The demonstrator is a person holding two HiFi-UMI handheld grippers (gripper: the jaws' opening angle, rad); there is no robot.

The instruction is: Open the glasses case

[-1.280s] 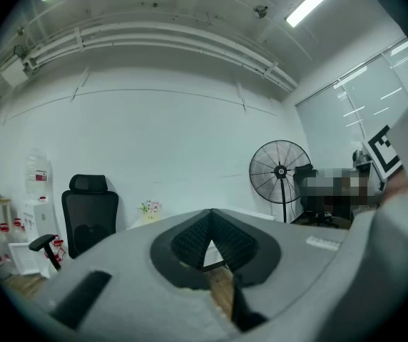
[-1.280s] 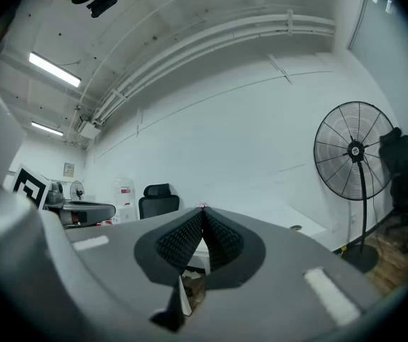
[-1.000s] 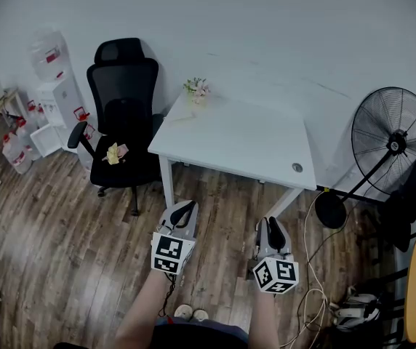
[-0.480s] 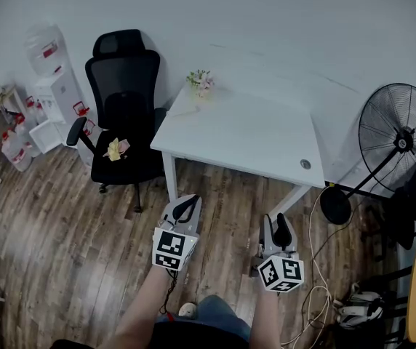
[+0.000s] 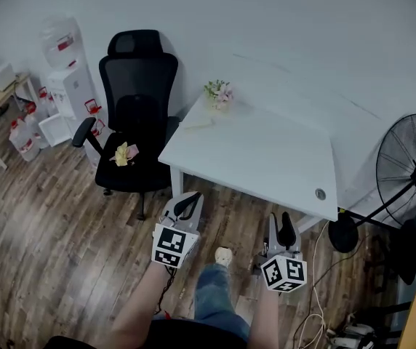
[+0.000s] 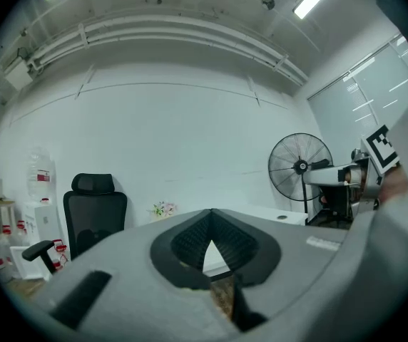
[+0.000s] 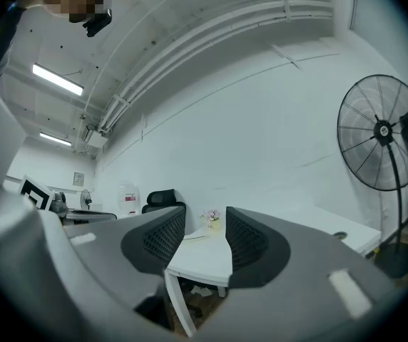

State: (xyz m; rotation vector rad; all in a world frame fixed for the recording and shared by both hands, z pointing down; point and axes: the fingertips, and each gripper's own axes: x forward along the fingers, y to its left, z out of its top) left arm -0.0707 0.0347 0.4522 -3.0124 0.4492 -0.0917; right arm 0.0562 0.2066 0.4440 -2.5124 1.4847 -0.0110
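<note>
Glasses case: the only candidate is one pale flat oblong point(image 5: 198, 123) at the far left end of the white rectangular table point(image 5: 266, 158), near the flowers. It is too small to tell whether it is the case, or whether it is open or closed.
Claws: two, both well short of the table, above the brown wooden plank floor point(image 5: 62, 246).
Left claw point(image 5: 187, 205): pads pressed together at the tips, nothing pinched.
Right claw point(image 5: 285, 227): jaws have just been opening and stand spread. Only the distant table shows in the gap, nothing is held.
Table top: one small pot of pink and white flowers point(image 5: 220, 93).
Chairs: one black mesh office chair point(image 5: 137, 115), with one yellow crumpled thing point(image 5: 123, 153) on its seat that cannot be identified.
Fans: one large black standing fan point(image 5: 415, 173), cut off at the right edge.
Water: one white dispenser with a bottle on top point(image 5: 66, 67); clear jugs point(image 5: 25, 133) on the floor beside it, count unclear.
</note>
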